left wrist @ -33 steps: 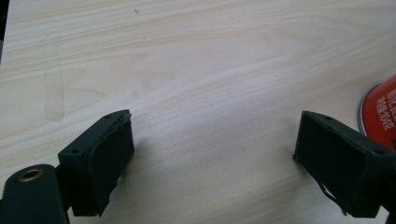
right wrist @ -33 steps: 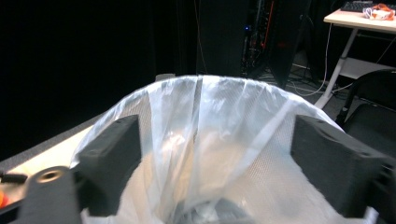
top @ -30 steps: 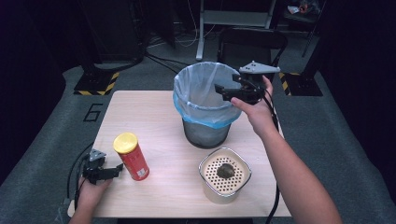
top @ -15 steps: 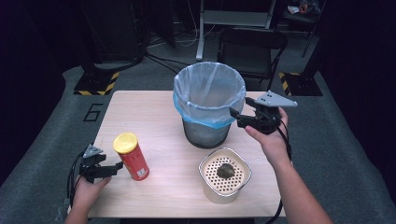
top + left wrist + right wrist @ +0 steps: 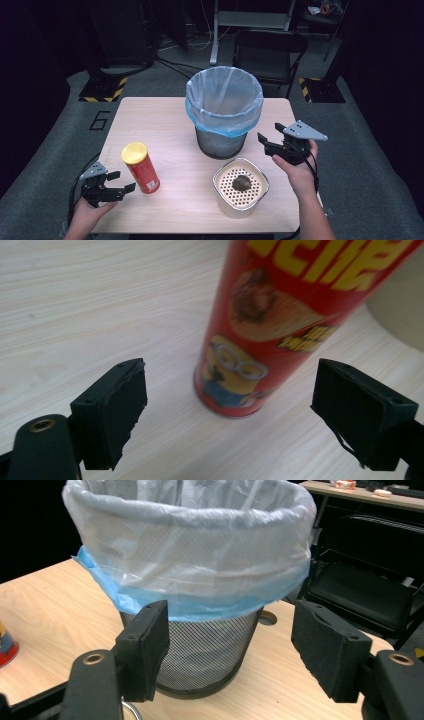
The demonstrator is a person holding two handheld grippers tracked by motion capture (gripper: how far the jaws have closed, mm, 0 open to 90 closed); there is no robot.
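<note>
Pale wood-grain table point(image 5: 165, 120) carries a mesh bin point(image 5: 220, 142) with crinkled liner, a glossy red can point(image 5: 141, 168); my left gripper point(image 5: 117, 189) and right gripper point(image 5: 267, 138) gape, released.

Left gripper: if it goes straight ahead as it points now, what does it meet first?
Most likely the red cardboard snack tube with the yellow lid, standing upright on the wooden table. The left gripper is open, the tube's base centred ahead of its fingers, not yet touching.

Black left gripper point(image 5: 121, 183), black right gripper point(image 5: 269, 138), grey triangular plates, trailing black cables
</note>
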